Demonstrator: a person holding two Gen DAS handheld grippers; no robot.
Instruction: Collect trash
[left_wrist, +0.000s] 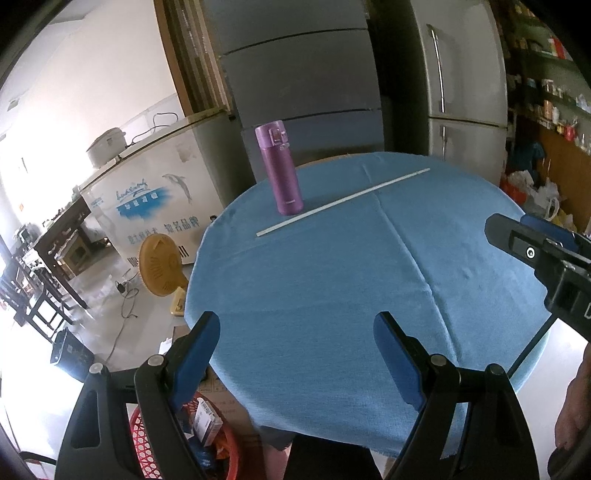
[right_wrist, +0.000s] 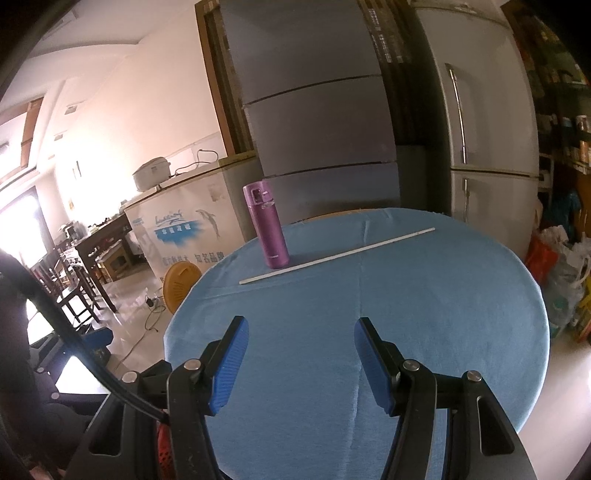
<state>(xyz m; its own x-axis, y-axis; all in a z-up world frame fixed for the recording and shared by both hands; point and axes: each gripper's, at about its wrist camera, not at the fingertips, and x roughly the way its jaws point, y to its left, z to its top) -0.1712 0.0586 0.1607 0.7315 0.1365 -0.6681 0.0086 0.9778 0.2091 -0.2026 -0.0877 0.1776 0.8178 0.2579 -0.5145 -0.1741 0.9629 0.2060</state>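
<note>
White stick (right_wrist: 337, 254) well beyond right claw (right_wrist: 301, 347).

Left gripper (left_wrist: 295, 343): black frame, blue ribbed pads, silver screws.
Right gripper (right_wrist: 301, 350): same black-and-blue build, black cable lower left.
</note>
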